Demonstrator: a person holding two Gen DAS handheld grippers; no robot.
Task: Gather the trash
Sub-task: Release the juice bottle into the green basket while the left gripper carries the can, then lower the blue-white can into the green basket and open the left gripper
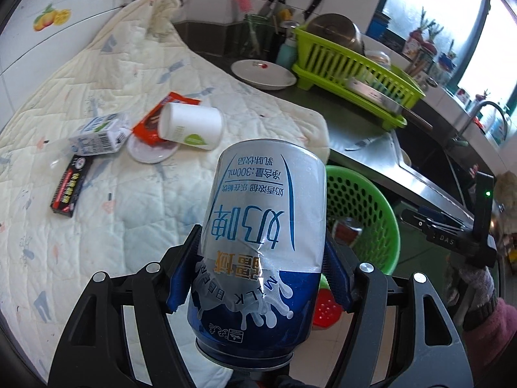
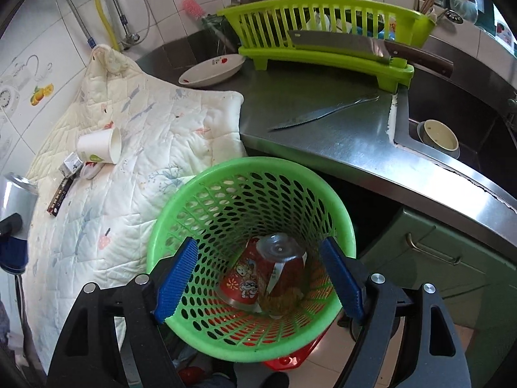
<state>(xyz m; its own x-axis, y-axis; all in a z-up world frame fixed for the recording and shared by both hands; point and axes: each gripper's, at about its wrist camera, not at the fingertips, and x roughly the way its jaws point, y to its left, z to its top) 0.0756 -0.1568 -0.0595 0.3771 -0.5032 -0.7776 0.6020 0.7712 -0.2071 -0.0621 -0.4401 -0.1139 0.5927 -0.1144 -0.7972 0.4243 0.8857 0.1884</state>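
**A:** Kitchen counter, steel, half covered by a quilted cloth (image 2: 155, 135). Entry one, fingers first?

**B:** Left gripper (image 1: 261, 271) — blue pads clamped on a dented milk-beer can (image 1: 258, 236), gripped low on the body, label upside down to the camera. Right gripper (image 2: 258, 278) — fingers apart, nothing between the pads; it hangs over the mouth of the green basket (image 2: 252, 258).

**A:** Handling note for the can?

**B:** My judgement: carry it across until it sits squarely over the basket opening before letting go. The dented wall could slip in the pads, so keep the squeeze steady and drop from low over the rim. The right gripper hangs over the same opening — it should clear out first, or the two will crowd each other.

**A:** Containers and contents?

**B:** Green basket, perforated, standing on the floor against the counter edge: holds one red printed cup (image 2: 258, 278), tipped with its base showing. Lime dish rack (image 2: 323, 22): a steel pot, a cleaver lying along its front. Sink (image 2: 468, 123): one bowl.

**A:** Trash still out?

**B:** On the cloth, clustered — white paper cup (image 1: 190, 126) on its side, small milk carton (image 1: 100, 139), red wrapper (image 1: 155, 123), dark flat box (image 1: 71, 187), a round white lid beneath the cup. All well apart from the basket.
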